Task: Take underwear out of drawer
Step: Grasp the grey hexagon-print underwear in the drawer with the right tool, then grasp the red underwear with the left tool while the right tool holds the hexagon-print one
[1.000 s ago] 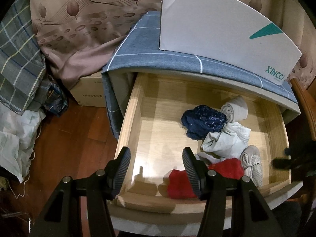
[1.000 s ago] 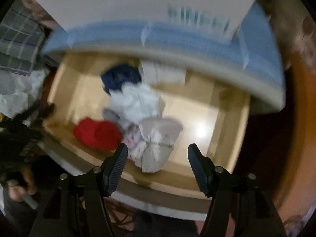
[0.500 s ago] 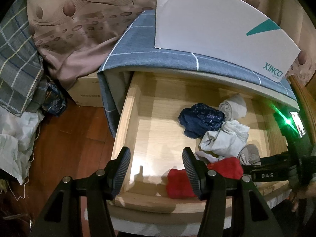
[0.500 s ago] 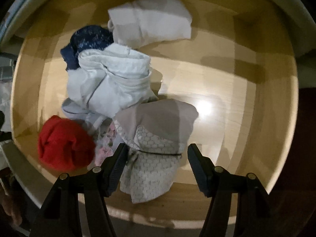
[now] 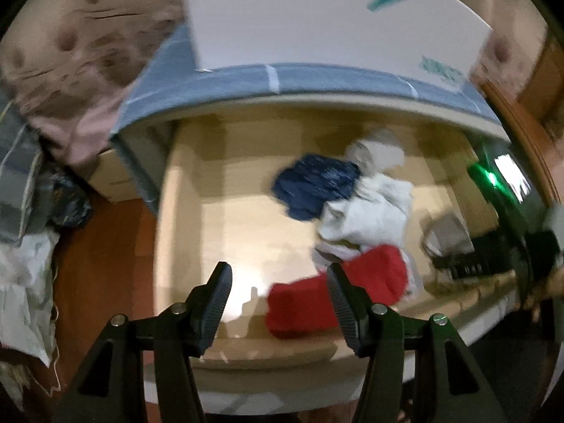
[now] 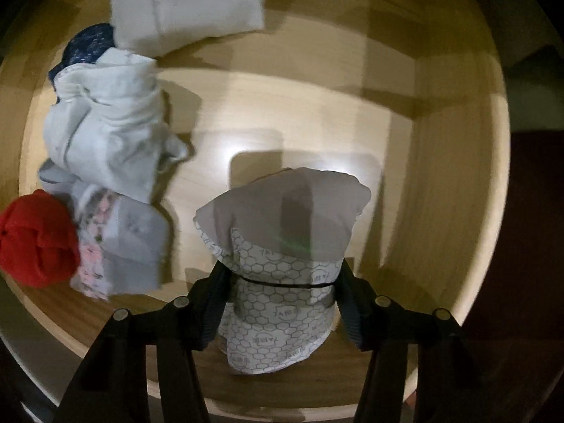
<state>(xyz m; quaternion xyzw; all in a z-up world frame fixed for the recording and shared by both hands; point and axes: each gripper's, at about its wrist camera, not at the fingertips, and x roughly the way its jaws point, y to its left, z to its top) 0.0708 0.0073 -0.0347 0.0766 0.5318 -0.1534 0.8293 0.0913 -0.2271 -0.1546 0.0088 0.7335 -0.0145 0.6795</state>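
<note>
The right gripper point(image 6: 280, 282) has just been closing, its pads now pressed against the grey honeycomb-print underwear point(image 6: 282, 246) in the drawer point(image 6: 440, 183). The left gripper point(image 5: 278, 292) hangs open above the drawer.

The left wrist camera is looking steeply down from above the open drawer point(image 5: 183, 232), near its front left corner, taking in the wooden floor point(image 5: 102, 246), the blue checked cover point(image 5: 317, 81) and the white box point(image 5: 317, 21) behind. The right wrist camera is sitting much closer, low inside the drawer point(image 6: 440, 176) and facing straight down at its bottom. Both views are sharing the drawer's clothes: the red piece point(image 5: 338, 292) point(image 6: 35, 239), the white bundle point(image 5: 366, 218) point(image 6: 109, 134) and the navy piece point(image 5: 313, 183) point(image 6: 88, 46). The left view is blurred.
</note>
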